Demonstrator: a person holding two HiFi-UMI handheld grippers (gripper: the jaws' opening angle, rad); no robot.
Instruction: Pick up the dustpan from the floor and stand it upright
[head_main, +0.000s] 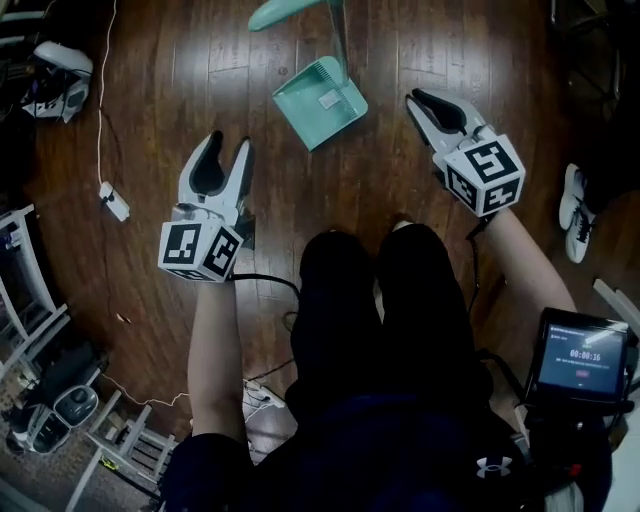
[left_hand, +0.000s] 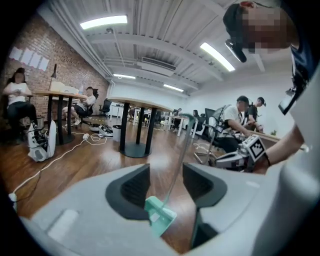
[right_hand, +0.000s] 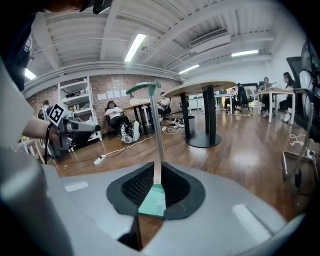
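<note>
One teal dustpan stood on the wooden floor in front of me, between my two tongs and a little beyond them. Its pan was a shallow, pale-green scoop with a raised rim, and a small white label sat on its flat face. From the back of the pan a thin pole rose straight up and ended in a curved teal grip.

My left tongs were wide open with nothing in them. Through their gap I saw the dustpan resting on the floor well past the tips. My right tongs were all but closed and also empty. They were near the pan's right edge yet apart from it, and the dustpan and its pole showed only through the narrow slot left between them.
</note>
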